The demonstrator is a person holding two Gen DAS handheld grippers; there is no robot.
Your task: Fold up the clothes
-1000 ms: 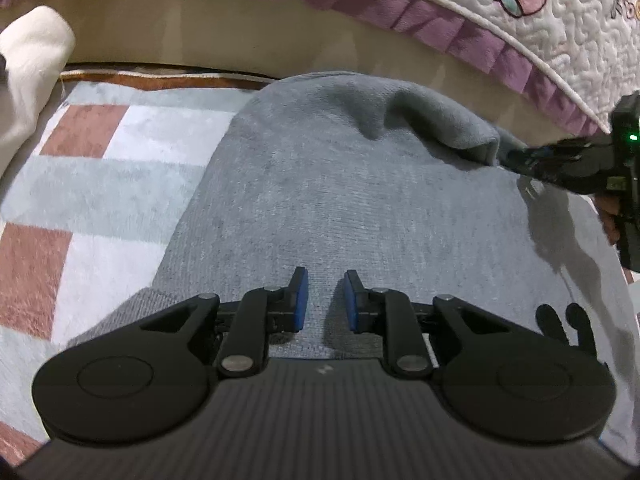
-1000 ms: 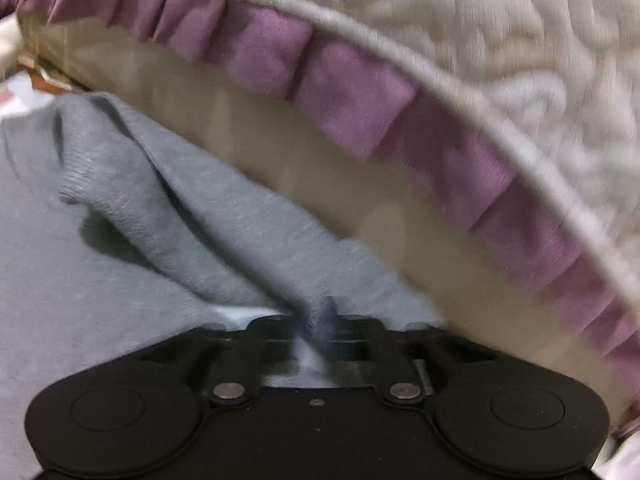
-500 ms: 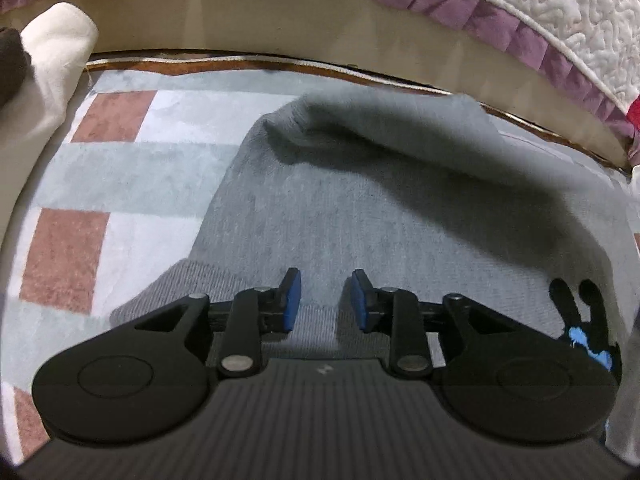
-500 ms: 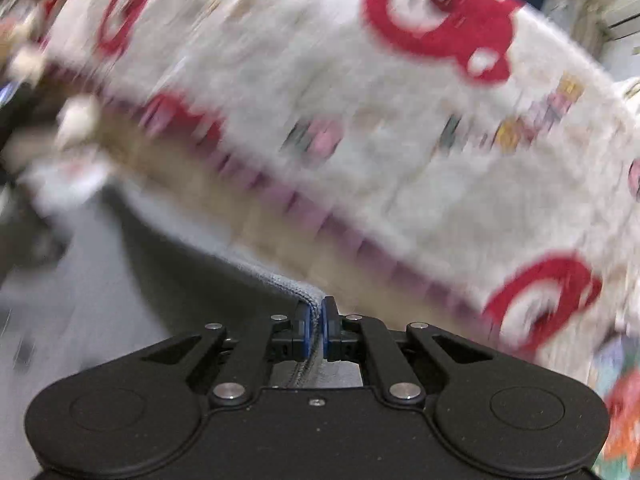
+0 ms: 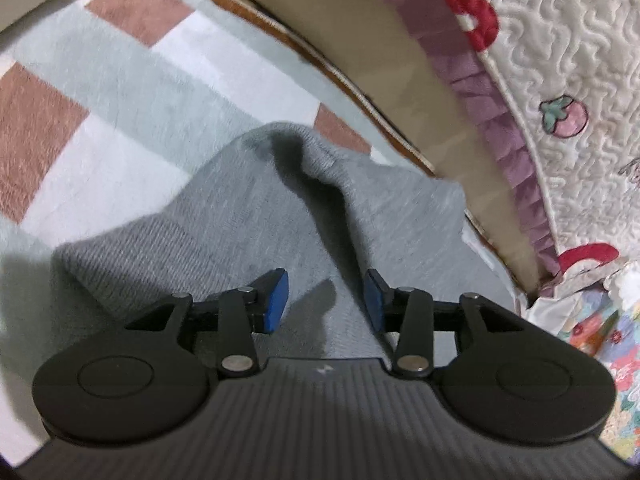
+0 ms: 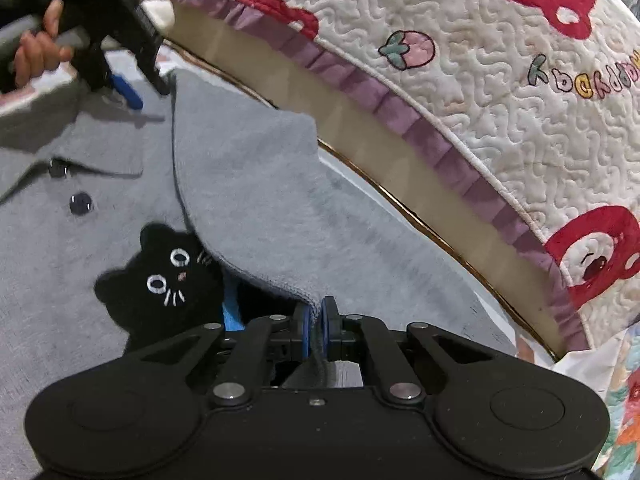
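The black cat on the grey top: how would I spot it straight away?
Start at the white quilted bedspread with its purple frill; below its edge a grey knitted garment lies flat. On its front, below two dark buttons, sits the black cat patch, partly covered by the flap that the right hand-held gripper pinches. It alone has white stitched eyes and whiskers.

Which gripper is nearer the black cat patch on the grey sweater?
Right. The right gripper pinches the grey sweater beside the black cat patch; the left gripper hovers beyond the collar.
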